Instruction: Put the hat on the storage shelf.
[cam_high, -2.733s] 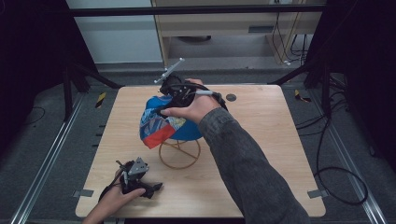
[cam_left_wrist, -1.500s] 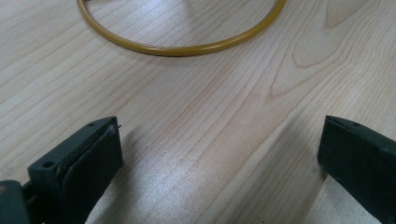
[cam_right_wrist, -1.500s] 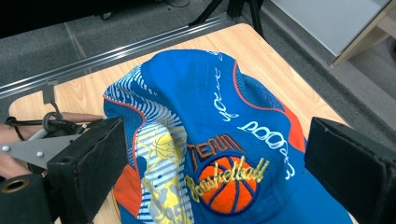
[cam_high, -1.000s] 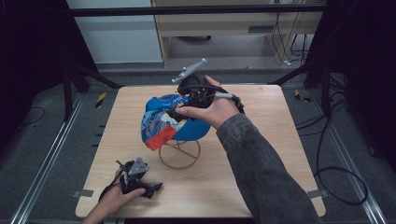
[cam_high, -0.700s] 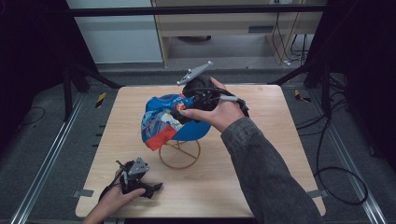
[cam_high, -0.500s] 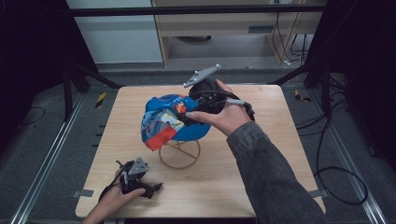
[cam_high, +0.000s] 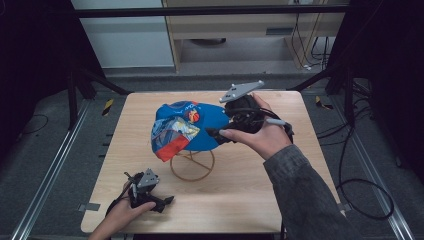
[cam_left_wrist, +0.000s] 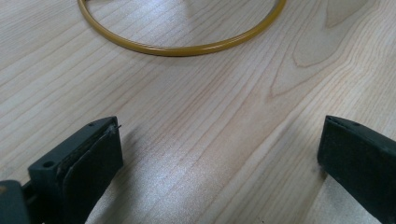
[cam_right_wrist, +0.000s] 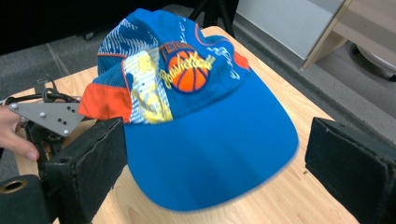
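Note:
A blue cap with a basketball print and orange side panels sits on a yellow wire stand at the table's middle. In the right gripper view its brim points toward me, and it lies between and beyond the wide-apart jaws. My right gripper hovers open just right of the brim and holds nothing. Down at the front left, my left gripper rests on the table, open and empty. Its own view shows the stand's ring base ahead of the jaws.
The wooden table has bare room to the right and front of the stand. Black frame legs stand at the far corners. A cable trails off the right edge to the floor. A cabinet stands beyond the far edge.
My right gripper has moved rightward, from over the cap's crown to beside its brim. The cap stays on the stand. The left gripper has not moved.

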